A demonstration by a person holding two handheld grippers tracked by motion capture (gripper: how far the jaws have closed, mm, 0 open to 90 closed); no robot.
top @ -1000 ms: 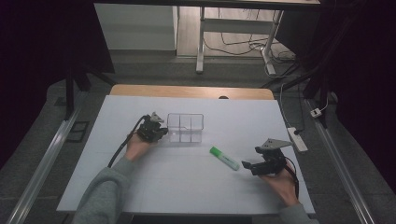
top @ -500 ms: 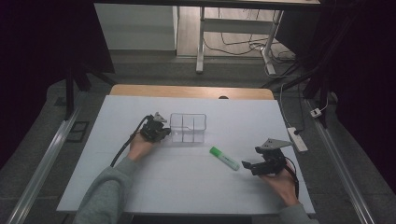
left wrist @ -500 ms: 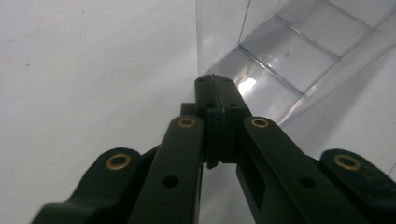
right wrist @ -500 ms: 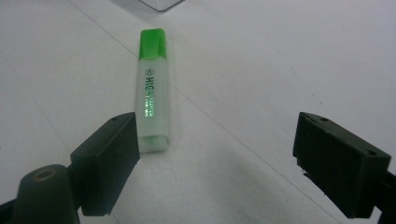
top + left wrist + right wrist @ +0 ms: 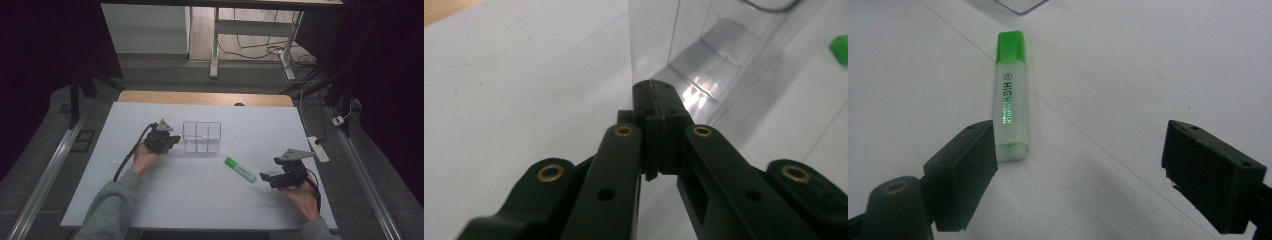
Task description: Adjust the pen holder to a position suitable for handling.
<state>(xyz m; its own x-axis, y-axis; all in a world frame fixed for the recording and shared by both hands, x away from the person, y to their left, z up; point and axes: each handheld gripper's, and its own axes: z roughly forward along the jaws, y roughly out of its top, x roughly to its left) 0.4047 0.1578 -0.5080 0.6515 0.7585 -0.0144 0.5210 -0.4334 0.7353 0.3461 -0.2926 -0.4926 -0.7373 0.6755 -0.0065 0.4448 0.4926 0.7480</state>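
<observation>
Pinching the near wall of the clear plastic organiser (image 5: pixel 684 45), the left gripper (image 5: pixel 652 87) has its jaws pressed together on the thin edge. Spread wide, the right gripper (image 5: pixel 1080 165) hovers just short of the green highlighter (image 5: pixel 1009 110), which lies flat on the white table (image 5: pixel 165 195), near the organiser.

The highlighter (image 5: pixel 1009 107) was pale green with a bright green cap and green lettering. Beside it, the box (image 5: pixel 201 136) was clear, the table (image 5: pixel 200 195) white, both grippers (image 5: pixel 167 142) (image 5: pixel 265 178) black.
</observation>
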